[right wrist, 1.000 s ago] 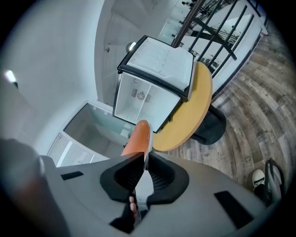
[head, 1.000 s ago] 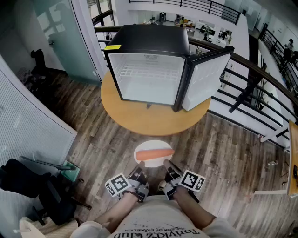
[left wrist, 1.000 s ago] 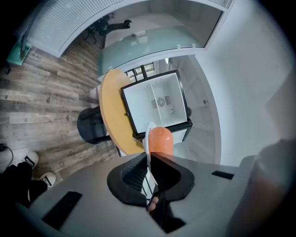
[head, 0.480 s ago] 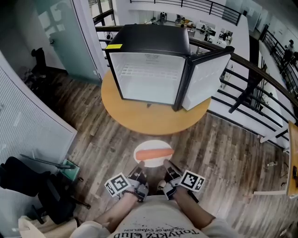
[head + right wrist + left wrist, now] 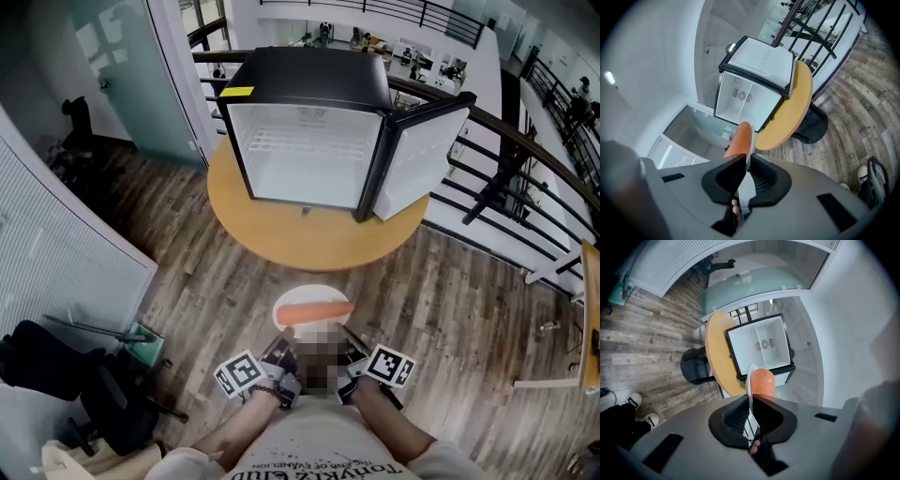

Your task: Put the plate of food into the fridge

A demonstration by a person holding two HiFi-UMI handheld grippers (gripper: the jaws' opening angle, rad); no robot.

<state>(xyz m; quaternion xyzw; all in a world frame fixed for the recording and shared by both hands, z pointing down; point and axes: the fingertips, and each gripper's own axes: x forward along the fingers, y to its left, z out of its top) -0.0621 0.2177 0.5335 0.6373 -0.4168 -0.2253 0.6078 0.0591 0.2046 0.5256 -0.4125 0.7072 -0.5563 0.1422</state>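
A white plate [image 5: 307,298] carrying an orange sausage [image 5: 314,312] hangs in front of me, held at its near rim from both sides. My left gripper [image 5: 281,349] is shut on the plate's left edge [image 5: 750,376], and the sausage [image 5: 761,380] lies just beyond its jaws. My right gripper [image 5: 343,349] is shut on the plate's right edge [image 5: 749,152], beside the sausage [image 5: 740,139]. The black mini fridge [image 5: 309,131] stands ahead on a round wooden table [image 5: 300,234]. Its door [image 5: 422,155] is swung wide to the right and its white inside is empty.
A railing [image 5: 506,159] runs behind and to the right of the table. A black office chair [image 5: 84,384] and a green box [image 5: 142,345] stand at lower left by a ribbed white wall [image 5: 56,262]. Wood floor [image 5: 234,291] lies between me and the table.
The fridge and table have shifted slightly in view, as my head moved a little. Both grippers still hold the plate in the same place.
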